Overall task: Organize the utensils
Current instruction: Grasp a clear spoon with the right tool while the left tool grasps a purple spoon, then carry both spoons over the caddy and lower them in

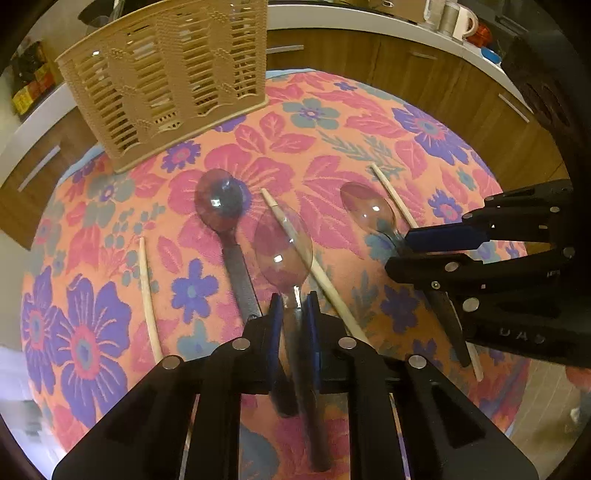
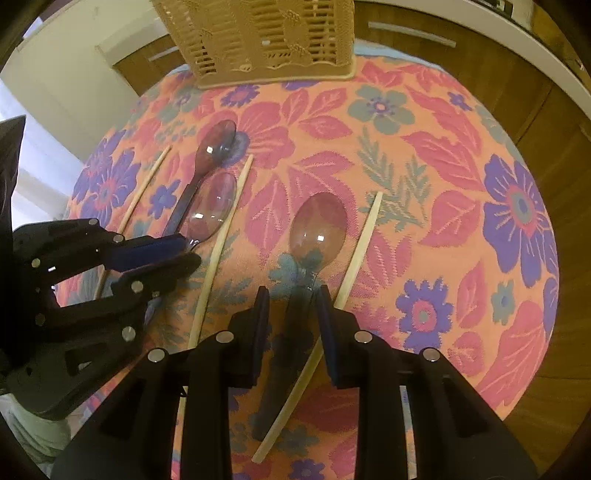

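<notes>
Three spoons and several pale chopsticks lie on a floral tablecloth. My left gripper (image 1: 294,301) is shut on the neck of the middle spoon (image 1: 284,247), which also shows in the right wrist view (image 2: 212,210) held a little above the cloth. My right gripper (image 2: 291,299) is open, its fingers either side of the handle of the right spoon (image 2: 317,229), which lies on the cloth (image 1: 367,210). A third spoon (image 1: 219,203) with a dark handle lies to the left. The beige slotted utensil basket (image 1: 166,77) stands at the table's far edge (image 2: 266,37).
Chopsticks lie at the left (image 1: 147,295), under the held spoon (image 1: 317,273) and beside the right spoon (image 2: 358,254). Wooden cabinets (image 1: 424,81) and a white counter with mugs (image 1: 461,22) run behind the table.
</notes>
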Available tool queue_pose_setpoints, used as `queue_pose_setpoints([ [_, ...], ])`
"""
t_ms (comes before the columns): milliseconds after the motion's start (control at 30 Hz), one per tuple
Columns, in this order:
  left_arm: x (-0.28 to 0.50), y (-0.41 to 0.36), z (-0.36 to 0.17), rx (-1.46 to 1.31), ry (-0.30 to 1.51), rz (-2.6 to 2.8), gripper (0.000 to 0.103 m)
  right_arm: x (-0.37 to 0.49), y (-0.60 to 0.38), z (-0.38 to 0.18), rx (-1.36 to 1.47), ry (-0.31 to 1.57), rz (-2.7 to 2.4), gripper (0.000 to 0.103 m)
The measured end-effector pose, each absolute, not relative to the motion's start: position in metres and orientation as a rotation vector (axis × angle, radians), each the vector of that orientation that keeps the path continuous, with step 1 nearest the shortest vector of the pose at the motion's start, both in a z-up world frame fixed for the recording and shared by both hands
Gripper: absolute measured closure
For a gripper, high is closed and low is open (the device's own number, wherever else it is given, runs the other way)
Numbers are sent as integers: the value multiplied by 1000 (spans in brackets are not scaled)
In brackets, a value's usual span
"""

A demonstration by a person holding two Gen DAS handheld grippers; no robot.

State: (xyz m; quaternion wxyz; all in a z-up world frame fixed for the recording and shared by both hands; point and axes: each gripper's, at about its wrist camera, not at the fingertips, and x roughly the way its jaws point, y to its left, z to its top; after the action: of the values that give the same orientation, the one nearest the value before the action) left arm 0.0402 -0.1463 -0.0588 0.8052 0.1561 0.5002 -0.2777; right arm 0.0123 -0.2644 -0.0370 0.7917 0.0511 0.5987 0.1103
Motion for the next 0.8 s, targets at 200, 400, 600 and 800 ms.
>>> queue_pose_setpoints([
  [200,39,-135,-55,256,1032,-593,93,14,-262,-37,88,1282,195,92],
  [400,41,-101,-32,93,967,-608,93,6,-257,-26,112,1201,261,94],
  [600,41,-80,-1,12,873,-610,93,11,-255,-3,165,1111,323,94],
  [800,40,-58,40,-60,720,-608,93,17,-255,26,211,989,380,94],
])
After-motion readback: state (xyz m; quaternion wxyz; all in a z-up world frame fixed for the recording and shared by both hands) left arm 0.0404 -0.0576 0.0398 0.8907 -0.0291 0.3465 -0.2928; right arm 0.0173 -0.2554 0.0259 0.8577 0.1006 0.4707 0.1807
